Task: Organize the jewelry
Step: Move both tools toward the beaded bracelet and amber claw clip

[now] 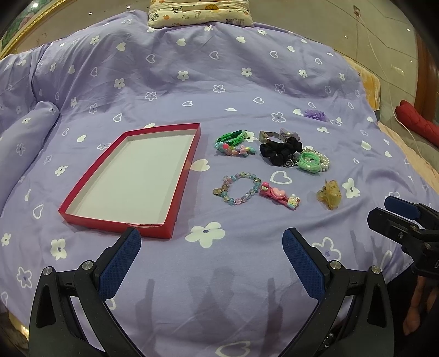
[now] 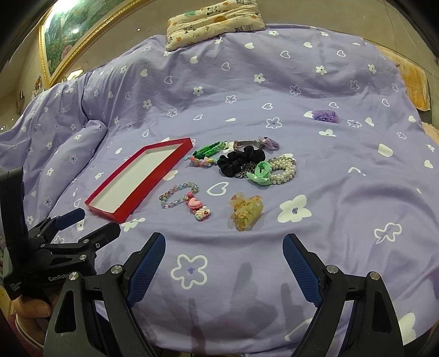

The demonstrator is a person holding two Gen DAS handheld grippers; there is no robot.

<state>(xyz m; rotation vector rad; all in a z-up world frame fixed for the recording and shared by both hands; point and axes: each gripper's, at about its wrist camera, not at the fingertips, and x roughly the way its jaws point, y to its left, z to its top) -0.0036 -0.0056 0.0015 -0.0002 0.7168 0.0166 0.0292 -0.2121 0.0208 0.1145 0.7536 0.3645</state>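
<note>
A shallow red box [image 1: 82,189] [image 2: 131,211] with a white floor lies empty on the purple bedspread. To its right is the jewelry: a pastel bead bracelet [image 1: 237,189] [image 2: 178,193], a pink heart hair clip [image 1: 279,196] [image 2: 197,207], a yellow claw clip [image 1: 330,193] [image 2: 247,211], a green braided band [image 1: 233,137] [image 2: 210,149], a black scrunchie [image 1: 279,149] [image 2: 238,160], a green tie with pearls [image 1: 312,162] [image 2: 274,169]. My left gripper [image 1: 211,241] is open, empty, near the box's front corner. My right gripper [image 2: 223,244] is open, empty, just before the claw clip.
A purple flower piece [image 1: 315,114] [image 2: 325,116] lies apart at the back right. A patterned pillow [image 2: 216,20] sits at the bed's far end. The quilt bunches in a fold [image 1: 30,129] at the left. The bed edge drops off on the right [image 1: 411,153].
</note>
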